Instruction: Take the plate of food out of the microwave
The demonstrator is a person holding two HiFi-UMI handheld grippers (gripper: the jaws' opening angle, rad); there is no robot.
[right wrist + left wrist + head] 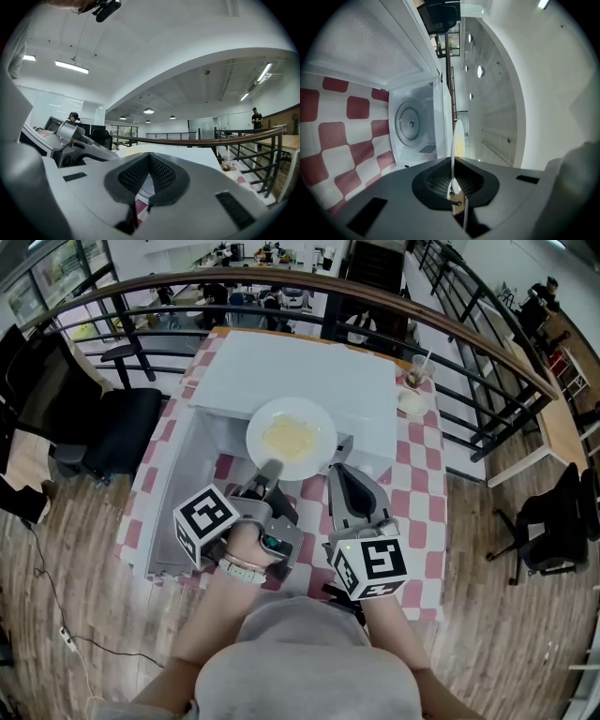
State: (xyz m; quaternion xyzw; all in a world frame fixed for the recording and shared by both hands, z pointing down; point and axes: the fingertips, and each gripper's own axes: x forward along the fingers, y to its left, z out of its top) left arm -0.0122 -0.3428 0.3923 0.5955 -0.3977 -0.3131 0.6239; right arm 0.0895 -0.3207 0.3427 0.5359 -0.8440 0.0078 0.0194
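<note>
A white plate (pixel 291 439) with pale yellow food hangs level in front of the white microwave (pixel 309 381), over its open front. My left gripper (pixel 269 470) is shut on the plate's near rim. In the left gripper view the plate (pixel 457 136) shows edge-on, clamped between the jaws of the left gripper (pixel 452 187). To its left lies the microwave cavity (pixel 412 124) with its bare turntable. My right gripper (pixel 339 470) is just right of the plate's near edge. In its own view the right gripper (pixel 149 157) is shut with nothing in it.
The microwave's door (pixel 173 512) stands open at the left. The red-and-white checked table (pixel 412 484) carries a cup with a straw (pixel 415 371) and a small dish (pixel 411 402) at the far right. A curved railing (pixel 469 334) runs behind, and a black chair (pixel 122 427) stands at the left.
</note>
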